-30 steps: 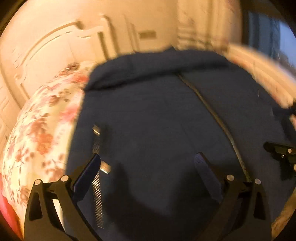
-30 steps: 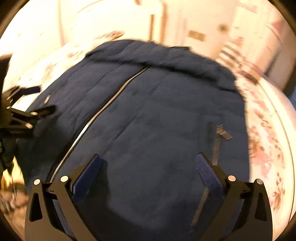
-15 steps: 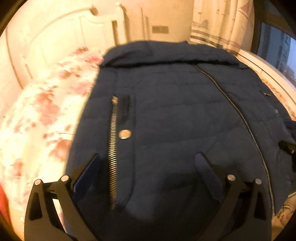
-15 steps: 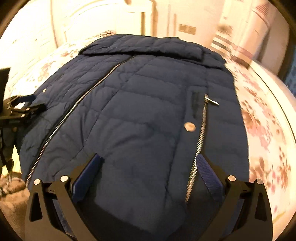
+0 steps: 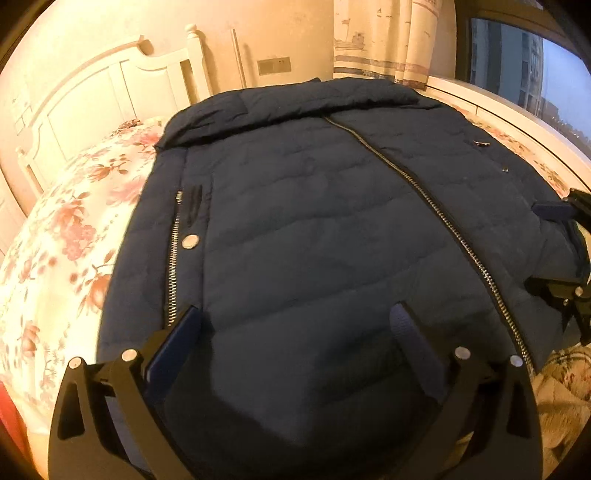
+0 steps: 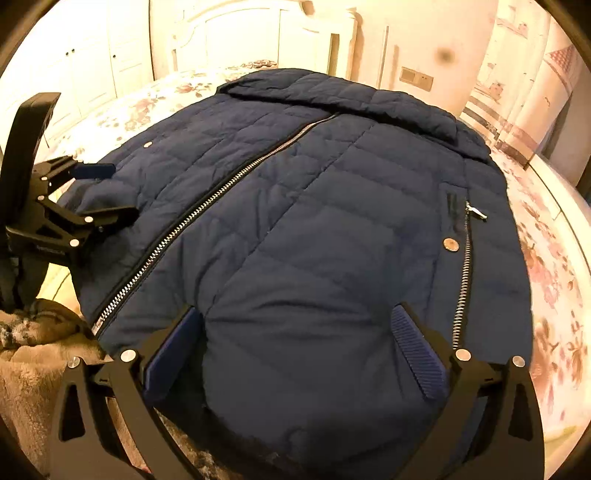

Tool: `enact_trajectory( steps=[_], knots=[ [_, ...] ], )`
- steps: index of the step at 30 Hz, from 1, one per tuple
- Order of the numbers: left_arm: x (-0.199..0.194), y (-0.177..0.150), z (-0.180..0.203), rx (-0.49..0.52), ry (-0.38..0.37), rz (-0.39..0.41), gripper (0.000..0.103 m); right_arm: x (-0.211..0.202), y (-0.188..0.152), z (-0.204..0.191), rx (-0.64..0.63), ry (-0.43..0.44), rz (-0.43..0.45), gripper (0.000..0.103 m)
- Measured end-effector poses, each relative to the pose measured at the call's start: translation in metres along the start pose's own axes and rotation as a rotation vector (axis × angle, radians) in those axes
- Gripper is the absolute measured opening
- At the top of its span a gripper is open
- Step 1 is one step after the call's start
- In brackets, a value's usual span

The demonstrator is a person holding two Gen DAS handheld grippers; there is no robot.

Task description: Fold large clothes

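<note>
I've got the navy jacket (image 5: 314,229) spread flat, zipped, on the floral bed (image 5: 62,236). My left gripper (image 5: 295,332) and right gripper (image 6: 295,332) both gape wide over its near hem, holding nothing.

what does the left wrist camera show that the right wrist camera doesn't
Only the left wrist view shows the dark window with buildings outside, and the right gripper at its right edge.

Only the right wrist view shows the white wardrobe doors, the brown fuzzy blanket and the left gripper at its left edge.

Both show the navy quilted zip-up jacket spread flat on the floral bedsheet, the white headboard, the patterned curtain and open jaws at the jacket's hem.
</note>
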State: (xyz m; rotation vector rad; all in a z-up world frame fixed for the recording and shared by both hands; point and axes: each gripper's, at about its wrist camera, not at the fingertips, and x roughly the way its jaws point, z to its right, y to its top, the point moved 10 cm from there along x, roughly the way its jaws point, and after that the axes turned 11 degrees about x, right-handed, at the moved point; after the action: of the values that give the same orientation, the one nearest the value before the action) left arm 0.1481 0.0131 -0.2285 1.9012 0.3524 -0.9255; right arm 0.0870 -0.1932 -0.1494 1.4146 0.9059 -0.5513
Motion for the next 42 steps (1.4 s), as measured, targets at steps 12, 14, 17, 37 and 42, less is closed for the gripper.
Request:
enact_trajectory(
  steps=[12, 14, 17, 37, 42],
  knots=[
    [-0.015, -0.031, -0.036, -0.083, 0.052, -0.021, 0.101, -0.017, -0.02, 0.035, 0.088, -0.06, 0.019, 0.098],
    [-0.022, -0.029, -0.041, -0.067, 0.091, -0.009, 0.101, -0.03, -0.018, 0.042, 0.096, -0.075, 0.042, 0.098],
    [-0.032, -0.034, -0.063, -0.112, 0.115, -0.004, 0.101, -0.052, -0.024, 0.073, 0.195, -0.094, 0.08, 0.098],
    [-0.03, -0.092, -0.088, -0.28, 0.0, -0.062, 0.101, -0.045, -0.083, 0.104, 0.388, -0.034, 0.003, 0.088],
    [-0.031, -0.09, -0.085, -0.254, -0.005, -0.07, 0.097, -0.037, -0.082, 0.103, 0.396, -0.025, 0.008, 0.083]
  ],
)
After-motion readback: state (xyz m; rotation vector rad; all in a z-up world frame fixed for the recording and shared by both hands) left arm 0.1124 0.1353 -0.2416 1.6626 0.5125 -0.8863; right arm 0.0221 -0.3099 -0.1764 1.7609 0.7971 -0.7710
